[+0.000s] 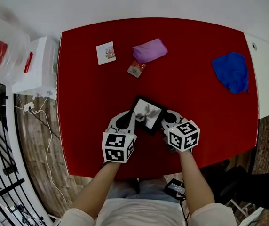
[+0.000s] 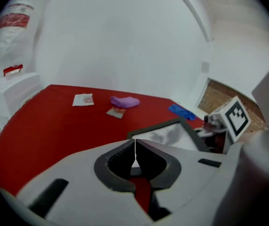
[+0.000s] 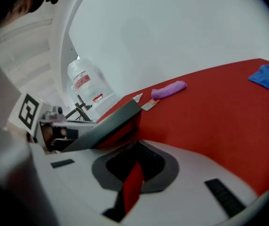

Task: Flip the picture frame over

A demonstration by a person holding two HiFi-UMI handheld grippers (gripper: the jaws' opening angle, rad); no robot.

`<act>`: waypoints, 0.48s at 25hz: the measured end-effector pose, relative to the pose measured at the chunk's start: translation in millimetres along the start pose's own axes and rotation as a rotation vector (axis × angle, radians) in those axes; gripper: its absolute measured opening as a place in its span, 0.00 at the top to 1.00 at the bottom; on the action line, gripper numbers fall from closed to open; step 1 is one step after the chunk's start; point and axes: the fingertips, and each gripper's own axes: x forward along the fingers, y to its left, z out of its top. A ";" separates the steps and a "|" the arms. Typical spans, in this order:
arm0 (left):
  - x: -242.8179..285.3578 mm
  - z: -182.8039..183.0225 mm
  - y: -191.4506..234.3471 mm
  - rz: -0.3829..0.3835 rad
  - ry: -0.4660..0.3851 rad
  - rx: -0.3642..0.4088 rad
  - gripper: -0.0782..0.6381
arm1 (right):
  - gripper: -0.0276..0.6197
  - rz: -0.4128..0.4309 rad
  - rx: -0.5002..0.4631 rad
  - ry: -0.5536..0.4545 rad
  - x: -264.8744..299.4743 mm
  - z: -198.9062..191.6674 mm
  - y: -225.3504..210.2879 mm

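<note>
The black picture frame (image 1: 147,113) is picture side up near the front of the red table (image 1: 92,102), and its right side seems raised off the cloth. My left gripper (image 1: 131,119) is shut on the frame's left corner. In the left gripper view the jaws (image 2: 134,143) meet on a thin pale edge, and the frame (image 2: 172,133) stretches away to the right. My right gripper (image 1: 164,120) is at the frame's right edge. In the right gripper view its jaws (image 3: 137,145) look shut at the tilted frame's (image 3: 101,124) corner, and the contact itself is hidden.
At the back of the table lie a white card (image 1: 106,52), a purple pouch (image 1: 149,50) and a small packet (image 1: 136,68). A blue cloth (image 1: 231,72) lies at the right. Left of the table stand a white box (image 1: 36,65) and a plastic bag (image 1: 3,51).
</note>
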 end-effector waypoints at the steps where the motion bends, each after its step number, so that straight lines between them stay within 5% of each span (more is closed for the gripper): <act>1: 1.9 -10.2 12.6 0.028 0.028 0.023 0.87 | 0.95 -0.005 -0.005 0.009 1.4 -2.7 -1.5; 4: 6.4 -24.1 25.0 0.045 0.066 0.086 0.87 | 0.95 -0.042 -0.048 0.043 -0.3 -9.5 -8.7; 8: 14.6 -39.5 37.3 0.072 0.085 0.070 0.88 | 0.95 -0.085 -0.037 0.074 -9.4 -22.5 -17.1; 12: 17.7 -37.7 38.5 0.078 0.077 0.099 0.88 | 0.95 -0.216 -0.042 0.106 -23.6 -33.2 -32.0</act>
